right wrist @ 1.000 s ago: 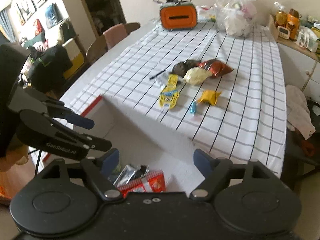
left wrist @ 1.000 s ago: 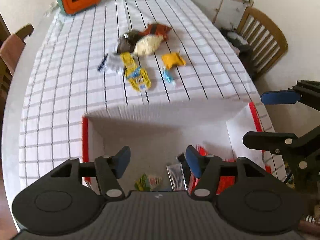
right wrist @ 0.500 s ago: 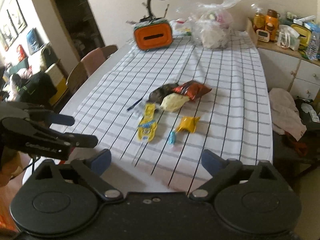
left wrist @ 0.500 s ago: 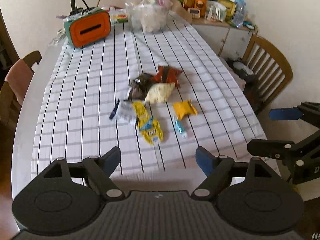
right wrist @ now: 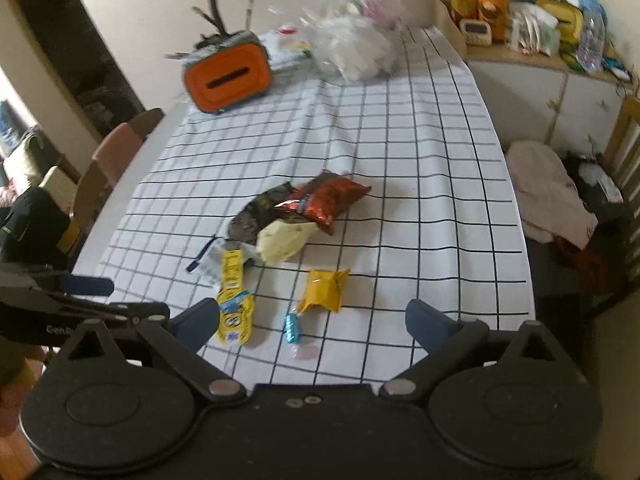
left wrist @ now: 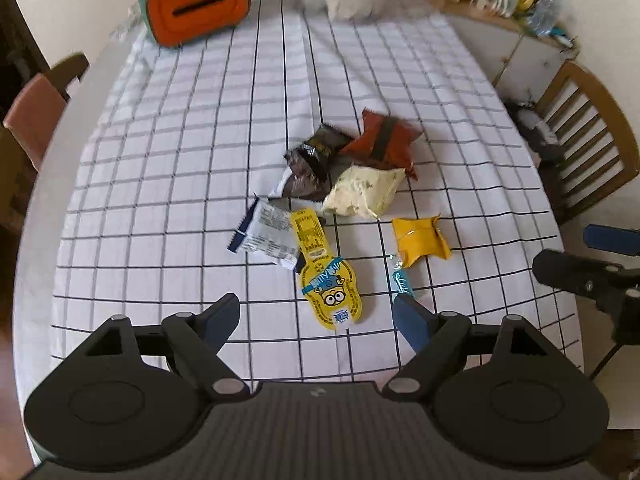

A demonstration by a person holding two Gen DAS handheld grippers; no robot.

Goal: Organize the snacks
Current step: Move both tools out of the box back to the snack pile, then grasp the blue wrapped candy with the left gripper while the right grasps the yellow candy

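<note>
Both claws are spread wide with nothing in them. Left gripper (left wrist: 316, 316) fills the bottom of its frame, angled down at the checked tablecloth (left wrist: 168, 184); the yellow cartoon packet (left wrist: 328, 284) lies just above the gap between its fingers, and a small blue candy (left wrist: 402, 280) sits by the right fingertip. Right gripper (right wrist: 312, 320) hangs low too, with the orange pouch (right wrist: 324, 290) just above its gap. Red bag (right wrist: 328, 200), dark bag (right wrist: 260, 212) and pale bag (right wrist: 282, 242) huddle mid-frame.
</note>
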